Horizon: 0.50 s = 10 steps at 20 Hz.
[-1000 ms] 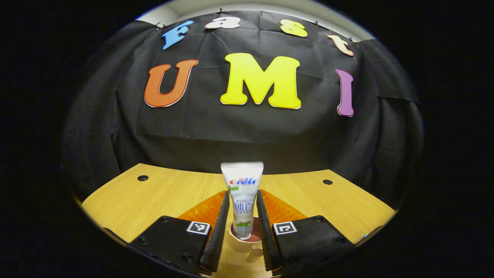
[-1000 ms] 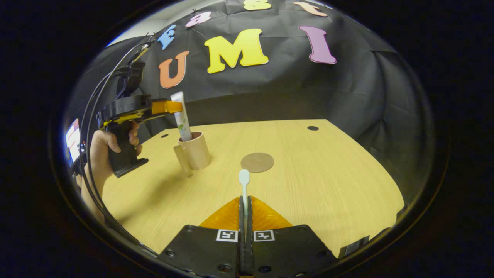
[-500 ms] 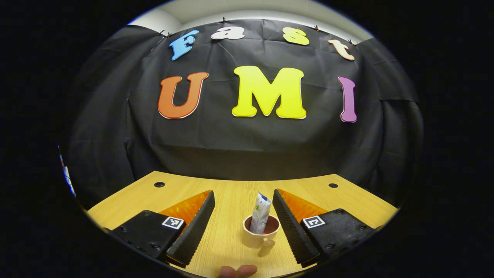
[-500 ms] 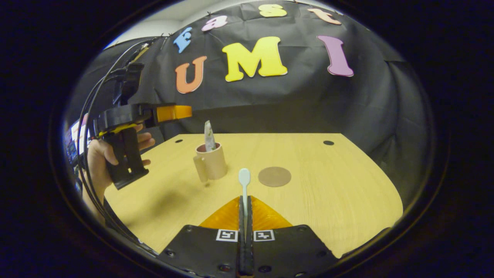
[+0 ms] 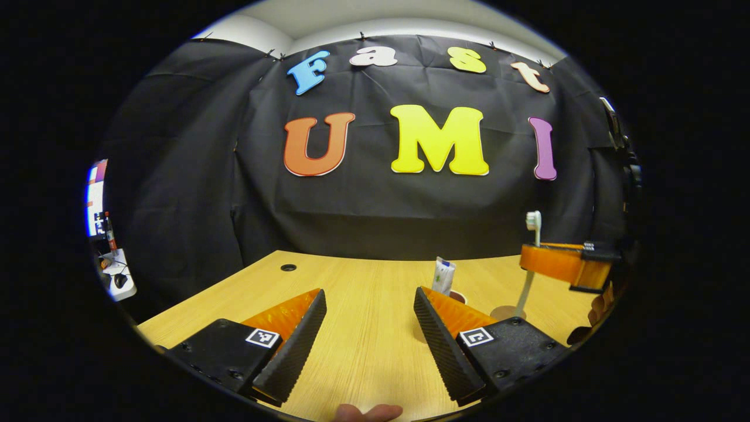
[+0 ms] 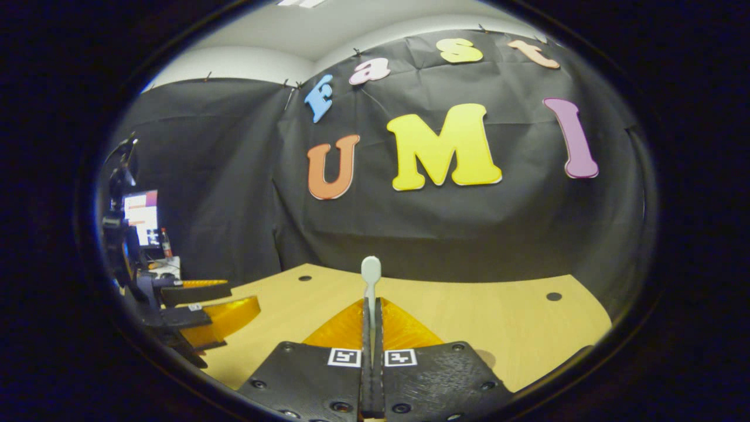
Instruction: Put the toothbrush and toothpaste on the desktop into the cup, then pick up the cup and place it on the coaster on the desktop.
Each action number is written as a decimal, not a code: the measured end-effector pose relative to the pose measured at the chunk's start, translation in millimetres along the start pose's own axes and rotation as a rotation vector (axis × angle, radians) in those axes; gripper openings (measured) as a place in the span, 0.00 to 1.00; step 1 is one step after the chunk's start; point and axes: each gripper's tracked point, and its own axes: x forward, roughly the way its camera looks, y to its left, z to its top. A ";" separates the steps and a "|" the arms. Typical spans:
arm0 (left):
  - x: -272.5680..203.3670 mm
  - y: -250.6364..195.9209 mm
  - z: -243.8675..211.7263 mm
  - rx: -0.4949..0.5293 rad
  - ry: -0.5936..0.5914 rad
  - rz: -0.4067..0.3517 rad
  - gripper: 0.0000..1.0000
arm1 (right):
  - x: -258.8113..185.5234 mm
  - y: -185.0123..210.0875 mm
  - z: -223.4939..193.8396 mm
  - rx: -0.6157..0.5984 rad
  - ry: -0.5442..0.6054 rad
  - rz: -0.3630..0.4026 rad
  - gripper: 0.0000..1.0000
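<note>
My left gripper [image 5: 369, 328] hangs wide open w/ nothing in it, low over the desktop [image 5: 363, 351]. Toothpaste [image 5: 443, 276] stands tail-up in the cup [image 5: 457, 297] toward the far right edge. My right gripper [image 6: 371, 328] is clamped on the toothbrush [image 6: 371, 275], head up, so it can drop handle-first into the cup.

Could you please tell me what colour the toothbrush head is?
White: the toothbrush head shows best in the right gripper view, standing up above the right gripper.
</note>
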 end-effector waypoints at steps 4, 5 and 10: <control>-13.5 17.1 -12.4 -0.017 0.023 0.032 0.95 | 35.7 -0.9 23.4 0.017 -0.100 -0.003 0.00; -15.6 19.9 -13.7 -0.017 0.029 0.042 0.95 | 42.2 -2.6 27.4 0.021 -0.115 -0.009 0.02; -26.0 28.1 -17.1 -0.013 0.034 0.054 0.96 | 68.2 -5.3 25.3 0.008 -0.118 -0.025 0.00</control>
